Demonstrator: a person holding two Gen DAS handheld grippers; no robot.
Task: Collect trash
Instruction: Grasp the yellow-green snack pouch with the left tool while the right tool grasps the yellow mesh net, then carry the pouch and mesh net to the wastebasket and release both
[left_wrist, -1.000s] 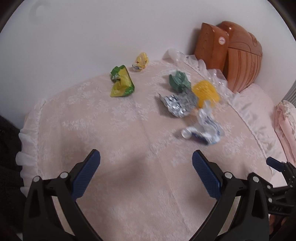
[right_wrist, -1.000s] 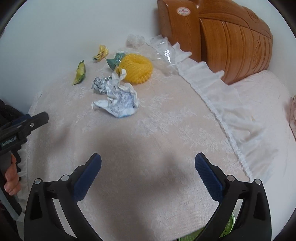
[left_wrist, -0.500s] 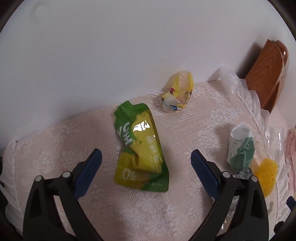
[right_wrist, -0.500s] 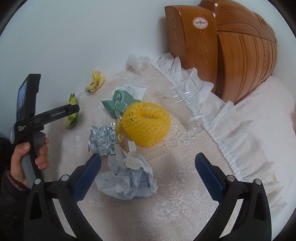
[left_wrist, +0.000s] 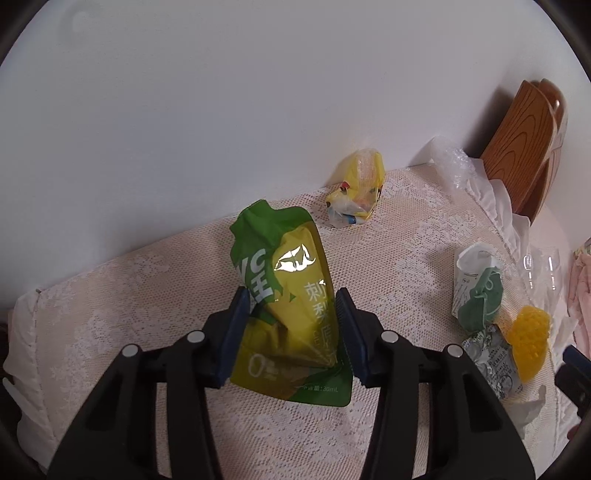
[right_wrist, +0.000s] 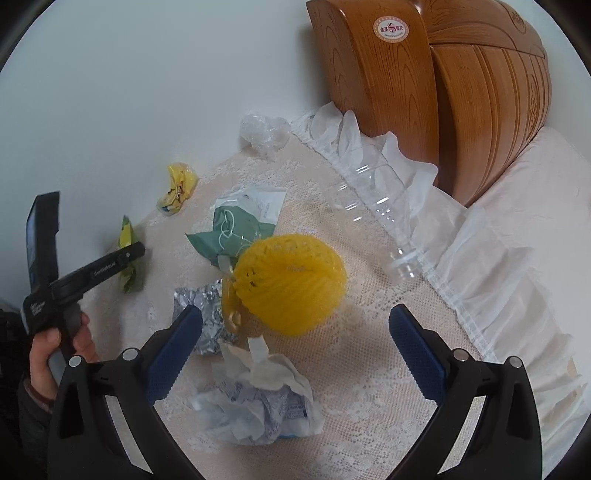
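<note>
Since the earlier frames both grippers have come in over the lace-covered surface (left_wrist: 424, 236), and the left gripper (left_wrist: 291, 325) has just been closing its jaws, which now press on either side of the green and yellow drink pouch (left_wrist: 295, 295). The pouch is glossy and creased, green at its torn-looking top and bottom corner, yellow in the middle with white lettering and a bright glare patch; it lies on the lace close to the white wall, its lower half pinched between the blue pads. Behind it, against the wall, sits a small crumpled yellow wrapper (left_wrist: 356, 195). The right gripper (right_wrist: 295, 347) stands wide open, holding nothing, its pads either side of a yellow foam net (right_wrist: 291, 284) and above a wad of crumpled white paper (right_wrist: 258, 402). A crushed foil piece (right_wrist: 207, 310) lies just left of the net, a green and white packet (right_wrist: 236, 229) behind it, and a clear plastic bottle (right_wrist: 380, 221) rests by the frilled edge. A hand (right_wrist: 55, 354) grips the left tool's handle.
</note>
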